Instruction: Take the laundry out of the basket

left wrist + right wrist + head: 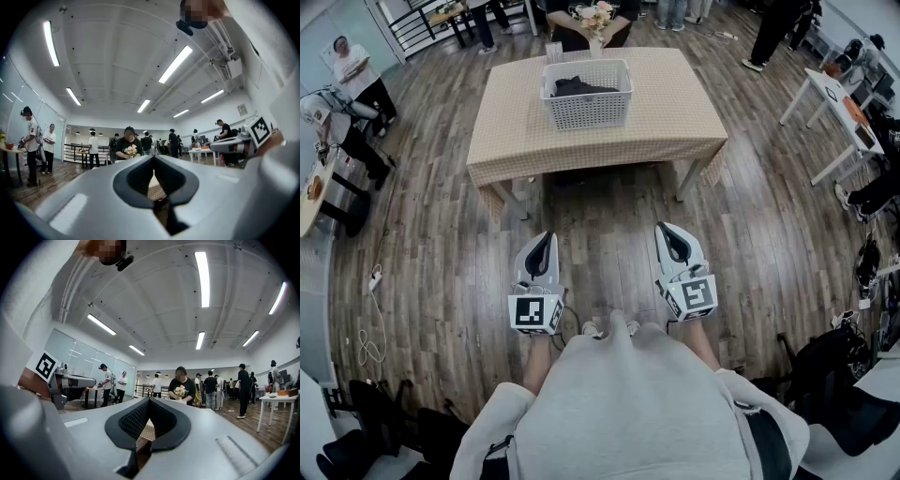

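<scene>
Laundry (581,87), a dark bundle, sits low in the white basket (587,117) on the far bench (675,112). Left tongs (546,236) and right tongs (665,229) are both clamped shut, empty, well short. Go in closed and they'll probably just shove that light basket along.

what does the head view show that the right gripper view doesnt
Only the head view: the white basket with dark laundry inside, standing on the table, and the wooden floor in front of it.
Only the right gripper view: the ceiling lights, and the right gripper close up, its fingers together with nothing held.
Both: the person with flowers beyond the table, the left gripper, and a sliver of the table.
</scene>
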